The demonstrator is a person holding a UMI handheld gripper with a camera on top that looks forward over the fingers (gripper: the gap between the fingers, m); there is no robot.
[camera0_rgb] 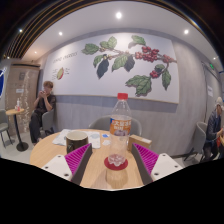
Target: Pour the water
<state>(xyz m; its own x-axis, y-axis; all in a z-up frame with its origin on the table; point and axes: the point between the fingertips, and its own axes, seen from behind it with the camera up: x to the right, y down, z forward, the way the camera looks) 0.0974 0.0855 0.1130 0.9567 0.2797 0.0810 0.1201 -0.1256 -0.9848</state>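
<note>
Risky from here: gripper (117, 160) held wide, pads (76, 158) standing well clear on either side of the bottle (120, 128), so no hold at all yet on the thing meant for pouring. Could easily tip if one finger reaches it before the other, being tall, slim and upright on the round wooden table (50, 150). Could also slip once lifted if the clear smooth wall is pinched too low or too lightly. Bottle itself between the fingers and just ahead of them, clear plastic with a red cap (121, 97) apparently on, which would block any pouring until taken off. Water level hard to read through the plastic; some liquid likely, amount impossible to say. Directly below the bottle, nearer the fingers, a small red-brown cup (117, 177), contents hidden. Off to the left on the table a dark round pot (77, 140), inside not visible either. Spill likely onto the wood if the tilt begins before the mouth sits over a receiving vessel
</note>
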